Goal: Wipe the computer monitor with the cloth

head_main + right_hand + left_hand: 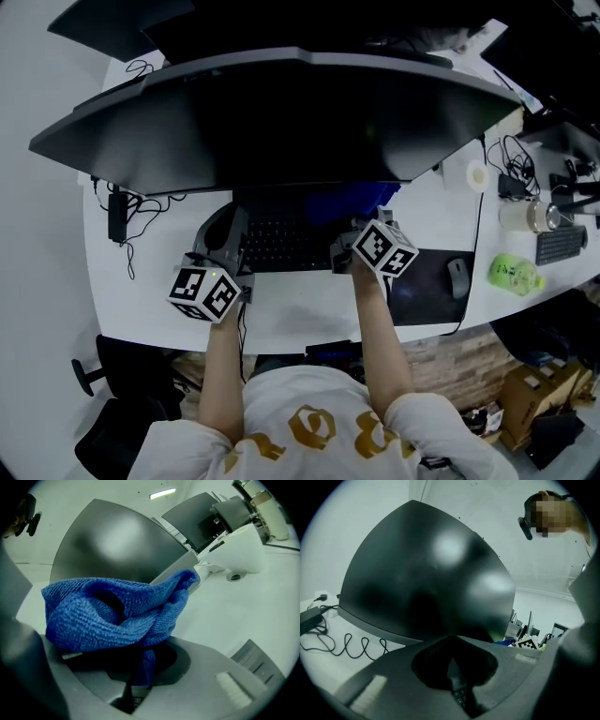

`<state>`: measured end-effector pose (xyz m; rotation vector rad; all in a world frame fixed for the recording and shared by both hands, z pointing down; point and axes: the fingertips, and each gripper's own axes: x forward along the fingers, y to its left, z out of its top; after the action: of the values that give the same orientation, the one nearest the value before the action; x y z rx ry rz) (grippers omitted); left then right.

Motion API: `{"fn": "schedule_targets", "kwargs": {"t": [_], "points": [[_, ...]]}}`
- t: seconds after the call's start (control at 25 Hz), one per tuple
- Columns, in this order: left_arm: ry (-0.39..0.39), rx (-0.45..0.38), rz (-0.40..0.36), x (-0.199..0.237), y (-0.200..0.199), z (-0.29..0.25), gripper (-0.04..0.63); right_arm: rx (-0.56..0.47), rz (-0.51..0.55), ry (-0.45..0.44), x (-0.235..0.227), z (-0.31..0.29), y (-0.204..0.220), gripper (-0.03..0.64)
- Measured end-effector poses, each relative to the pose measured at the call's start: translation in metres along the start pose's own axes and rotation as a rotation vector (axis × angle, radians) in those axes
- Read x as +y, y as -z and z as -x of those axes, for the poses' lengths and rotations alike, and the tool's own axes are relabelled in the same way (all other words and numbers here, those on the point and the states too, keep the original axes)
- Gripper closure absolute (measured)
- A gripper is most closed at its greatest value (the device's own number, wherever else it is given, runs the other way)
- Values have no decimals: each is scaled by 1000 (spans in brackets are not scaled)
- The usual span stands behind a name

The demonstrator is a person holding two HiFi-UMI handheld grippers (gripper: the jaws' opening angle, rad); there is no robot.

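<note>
A wide dark curved monitor (281,112) spans the back of the white desk (300,323), with a black keyboard (281,246) below it. My right gripper (349,236) is shut on a bunched blue cloth (108,611), which it holds up just under the monitor's lower edge; the cloth (349,201) shows there in the head view too. The screen (112,545) rises behind the cloth. My left gripper (221,236) hovers over the keyboard's left end, its jaws together and empty (452,667), pointing at the screen (422,573).
A mouse (457,277) lies on a black mat (422,300) at the right. Farther right are a green object (514,274), a tape roll (477,175), a cup (525,216) and a second keyboard (561,246). Cables and a power brick (117,216) lie at the left.
</note>
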<state>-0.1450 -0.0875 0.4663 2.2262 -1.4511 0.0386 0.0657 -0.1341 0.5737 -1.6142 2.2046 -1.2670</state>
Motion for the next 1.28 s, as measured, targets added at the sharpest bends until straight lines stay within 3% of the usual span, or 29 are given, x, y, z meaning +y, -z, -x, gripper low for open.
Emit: {"fn": "schedule_targets", "kwargs": {"t": [1.28], "points": [[-11, -15, 4, 51, -12, 33, 595, 28, 12, -56, 54, -31, 45, 552]]}}
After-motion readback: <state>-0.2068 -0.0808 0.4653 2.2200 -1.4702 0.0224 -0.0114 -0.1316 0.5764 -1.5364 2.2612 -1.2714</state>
